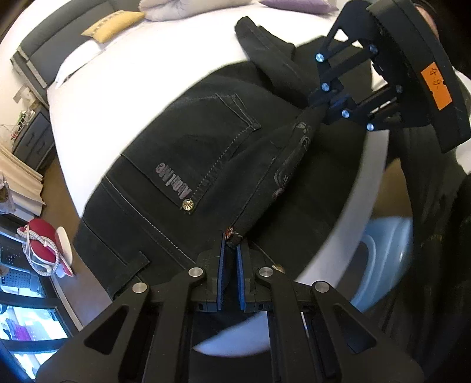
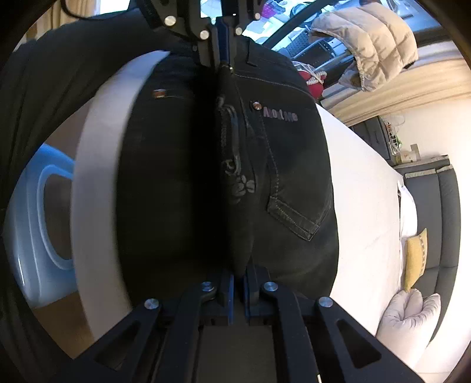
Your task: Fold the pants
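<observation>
holding a raised ridge of black denim pants [image 1: 182, 141] over the white bed [image 1: 123, 76] | left hand-held gripper [image 1: 231, 240] clenched on the rivet corner | right hand-held gripper [image 2: 238, 275] clenched on the opposite end | likely so one half folds over the other

Black pants [image 1: 182, 153] with grey stitching, white bed [image 1: 123, 82], yellow pillow [image 1: 113, 25]

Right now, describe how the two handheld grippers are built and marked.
Both are black linkage frames. The left gripper has silver pivot pins and blue-lined jaws. The right gripper shows blue-tinted pins, a round black body and an orange sticker with handwriting. The person's sleeve is dark.
</observation>
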Tool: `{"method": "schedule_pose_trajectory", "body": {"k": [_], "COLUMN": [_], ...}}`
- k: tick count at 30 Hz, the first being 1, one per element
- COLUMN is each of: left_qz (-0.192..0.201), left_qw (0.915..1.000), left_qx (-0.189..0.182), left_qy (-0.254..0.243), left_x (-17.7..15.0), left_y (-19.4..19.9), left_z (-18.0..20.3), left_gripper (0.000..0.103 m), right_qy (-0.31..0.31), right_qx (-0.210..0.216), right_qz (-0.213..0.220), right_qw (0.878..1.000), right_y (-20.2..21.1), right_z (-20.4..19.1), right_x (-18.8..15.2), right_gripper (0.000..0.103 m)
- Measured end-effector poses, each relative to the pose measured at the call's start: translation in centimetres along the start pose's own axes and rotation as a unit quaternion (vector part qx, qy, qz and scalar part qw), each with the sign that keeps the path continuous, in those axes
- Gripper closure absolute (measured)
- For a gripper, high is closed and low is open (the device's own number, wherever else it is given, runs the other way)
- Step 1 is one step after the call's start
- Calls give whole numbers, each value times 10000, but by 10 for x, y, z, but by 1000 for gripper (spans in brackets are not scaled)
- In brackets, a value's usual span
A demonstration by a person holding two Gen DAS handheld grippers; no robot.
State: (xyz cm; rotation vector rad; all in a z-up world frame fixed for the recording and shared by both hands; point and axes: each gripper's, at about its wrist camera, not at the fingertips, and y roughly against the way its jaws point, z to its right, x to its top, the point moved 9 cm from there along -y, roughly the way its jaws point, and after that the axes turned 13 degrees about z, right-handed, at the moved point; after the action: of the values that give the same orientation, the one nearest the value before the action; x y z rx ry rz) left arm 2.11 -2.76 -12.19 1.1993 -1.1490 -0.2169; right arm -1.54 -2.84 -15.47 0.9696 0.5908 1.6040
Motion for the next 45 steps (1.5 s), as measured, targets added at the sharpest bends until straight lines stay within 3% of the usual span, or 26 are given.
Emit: {"method": "schedule_pose_trajectory", "body": {"k": [14, 31, 34, 35, 36, 38, 41, 43, 45], "left_qz": [-161, -227, -365, -428, -477, -504, -429, -193, 191], "left_qw": [9983, 9991, 9991, 9989, 9987, 9986, 9989, 9985, 9956], "left_qx": [62, 137, 113, 79, 69, 95, 109, 171, 3], "left_qy": [-551, -341, -210, -174, -143, -92, 155, 485, 921], "left_x": [-16, -23, -25, -26, -27, -29, -27, -17, 3], "left_y": [0, -1, 2, 4, 9, 19, 39, 49, 55], "left_z": [35, 27, 25, 24, 22, 17, 3, -9, -13], "left_gripper": [97, 91, 80, 71, 48, 19, 19, 19, 19], "right_qy": [264, 445, 384, 319, 209, 95, 101, 97, 66], "right_qx": [-374, -763, -814, -812, -801, -815, -908, -943, -954], "right_qz": [-266, -545, -627, -655, -680, -694, -706, -733, -757], "right_qw": [9986, 9946, 9940, 9940, 9942, 9942, 9933, 9928, 9925], "right_y": [9, 4, -4, -6, -7, -8, -9, -10, -11], "right_z": [-39, -73, -74, -74, -72, -71, -71, -71, -71], "right_x": [-14, -8, -6, -4, -3, -2, -2, -1, 0], "right_gripper": [97, 94, 94, 94, 94, 94, 94, 94, 94]}}
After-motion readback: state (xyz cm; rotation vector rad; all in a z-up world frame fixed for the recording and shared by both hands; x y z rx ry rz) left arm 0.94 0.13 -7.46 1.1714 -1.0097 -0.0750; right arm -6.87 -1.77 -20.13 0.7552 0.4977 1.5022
